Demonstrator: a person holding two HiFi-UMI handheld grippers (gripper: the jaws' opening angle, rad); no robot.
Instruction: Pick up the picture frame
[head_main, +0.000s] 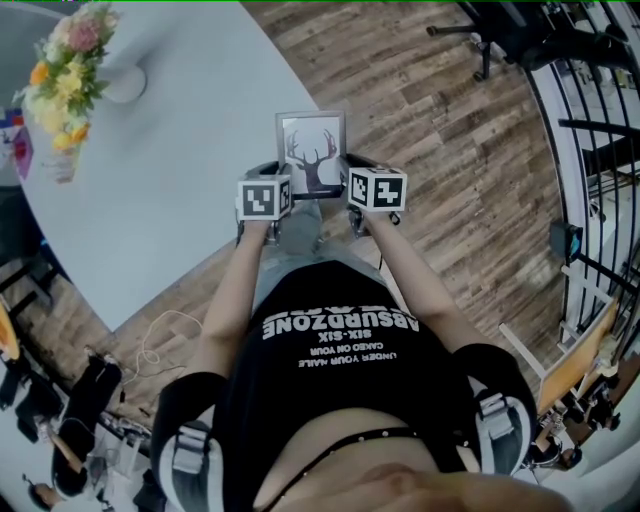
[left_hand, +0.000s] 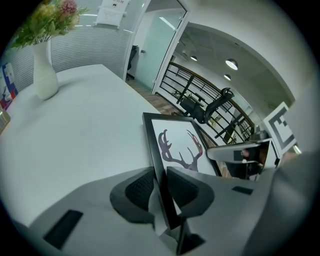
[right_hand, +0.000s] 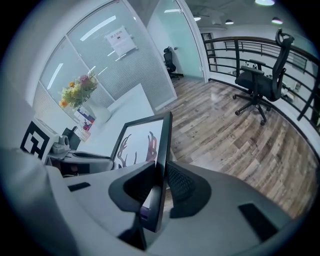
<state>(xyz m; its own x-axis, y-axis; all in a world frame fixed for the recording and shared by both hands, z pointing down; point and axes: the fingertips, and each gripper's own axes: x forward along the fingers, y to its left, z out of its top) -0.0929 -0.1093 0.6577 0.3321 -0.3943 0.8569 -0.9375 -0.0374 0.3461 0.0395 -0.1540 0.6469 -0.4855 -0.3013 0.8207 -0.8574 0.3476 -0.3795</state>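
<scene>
The picture frame, black-edged with a deer-antler print, stands upright at the near edge of the pale round table. My left gripper is shut on its left edge; in the left gripper view the edge of the picture frame sits pinched between the left gripper's dark ribbed pads. My right gripper is shut on the right edge, and in the right gripper view the picture frame runs between the right gripper's pads. Whether the frame's bottom rests on the table is hidden.
A white vase of flowers stands at the table's far left, also the vase in the left gripper view. Wood floor lies to the right, with an office chair and a black railing. A white cable lies on the floor by the person.
</scene>
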